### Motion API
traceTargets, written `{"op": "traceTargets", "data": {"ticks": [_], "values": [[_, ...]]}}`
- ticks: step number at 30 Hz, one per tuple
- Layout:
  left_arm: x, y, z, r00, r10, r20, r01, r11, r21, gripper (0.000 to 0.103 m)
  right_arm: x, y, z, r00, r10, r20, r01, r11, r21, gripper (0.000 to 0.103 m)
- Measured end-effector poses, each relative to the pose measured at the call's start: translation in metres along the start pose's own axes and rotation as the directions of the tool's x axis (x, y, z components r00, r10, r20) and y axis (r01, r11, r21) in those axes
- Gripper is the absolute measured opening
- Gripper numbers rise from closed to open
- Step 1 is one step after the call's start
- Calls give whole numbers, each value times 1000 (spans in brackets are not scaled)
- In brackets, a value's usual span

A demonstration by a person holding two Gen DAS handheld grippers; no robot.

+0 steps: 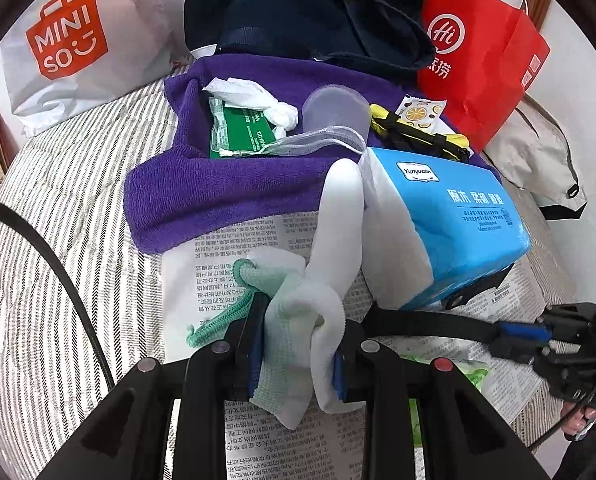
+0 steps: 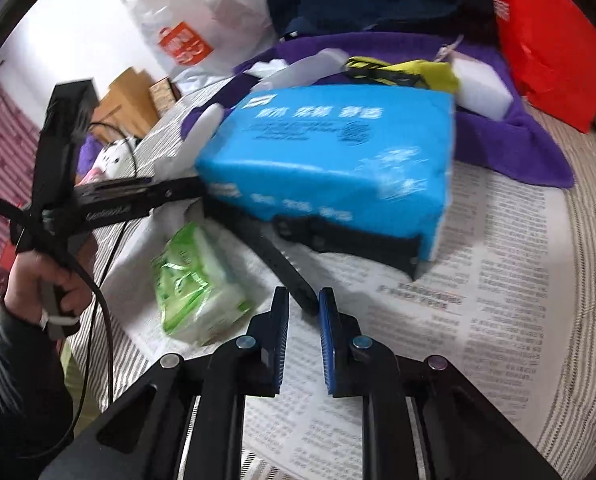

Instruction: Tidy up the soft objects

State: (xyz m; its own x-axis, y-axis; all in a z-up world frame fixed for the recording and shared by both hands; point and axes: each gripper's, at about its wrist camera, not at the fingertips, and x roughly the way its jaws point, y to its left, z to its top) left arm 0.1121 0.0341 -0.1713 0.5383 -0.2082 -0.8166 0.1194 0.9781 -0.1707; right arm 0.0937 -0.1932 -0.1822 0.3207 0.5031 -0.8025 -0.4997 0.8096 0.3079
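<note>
My left gripper (image 1: pixel 298 360) is shut on a white sock with mint-green trim (image 1: pixel 298 312), held above the newspaper (image 1: pixel 218 264). A blue tissue pack (image 1: pixel 449 224) lies just right of the sock; it also shows in the right wrist view (image 2: pixel 329 152). A purple towel (image 1: pixel 218 188) lies behind, bearing a green packet (image 1: pixel 242 132) and crumpled white tissue (image 1: pixel 254 100). My right gripper (image 2: pixel 303 344) is open and empty over the newspaper (image 2: pixel 477 288), near a black strap (image 2: pixel 290 272). A green tissue pack (image 2: pixel 194 284) lies to its left. The left gripper (image 2: pixel 138 200) shows at far left.
A white Miniso bag (image 1: pixel 74 40) and a red paper bag (image 1: pixel 485 64) stand at the back, with dark blue clothing (image 1: pixel 298 8) between them. A yellow and black pouch (image 1: pixel 417 132) and a clear cup (image 1: pixel 333 112) lie on the towel. The bed (image 1: pixel 58 240) has striped sheets.
</note>
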Motion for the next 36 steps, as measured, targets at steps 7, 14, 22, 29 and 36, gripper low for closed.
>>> {"op": "traceTargets", "data": {"ticks": [7, 14, 22, 29, 36], "values": [[1, 0, 1, 1000, 0, -6, 0, 1000, 7, 26, 10, 23, -1, 1000, 5, -24, -8, 993, -115, 17], [2, -2, 2, 1000, 8, -9, -8, 1000, 16, 26, 25, 37, 14, 1000, -20, -8, 18, 986, -169, 13], [-1, -2, 0, 1000, -5, -5, 6, 1000, 17, 26, 19, 37, 6, 1000, -16, -3, 16, 990, -140, 3], [-12, -3, -1, 1000, -1, 11, 1, 1000, 5, 24, -14, 25, -11, 996, -74, 40, 77, 993, -85, 3], [-22, -7, -2, 1000, 2, 21, -2, 1000, 18, 24, -44, 17, -20, 991, -107, 79, 110, 993, -32, 3]]}}
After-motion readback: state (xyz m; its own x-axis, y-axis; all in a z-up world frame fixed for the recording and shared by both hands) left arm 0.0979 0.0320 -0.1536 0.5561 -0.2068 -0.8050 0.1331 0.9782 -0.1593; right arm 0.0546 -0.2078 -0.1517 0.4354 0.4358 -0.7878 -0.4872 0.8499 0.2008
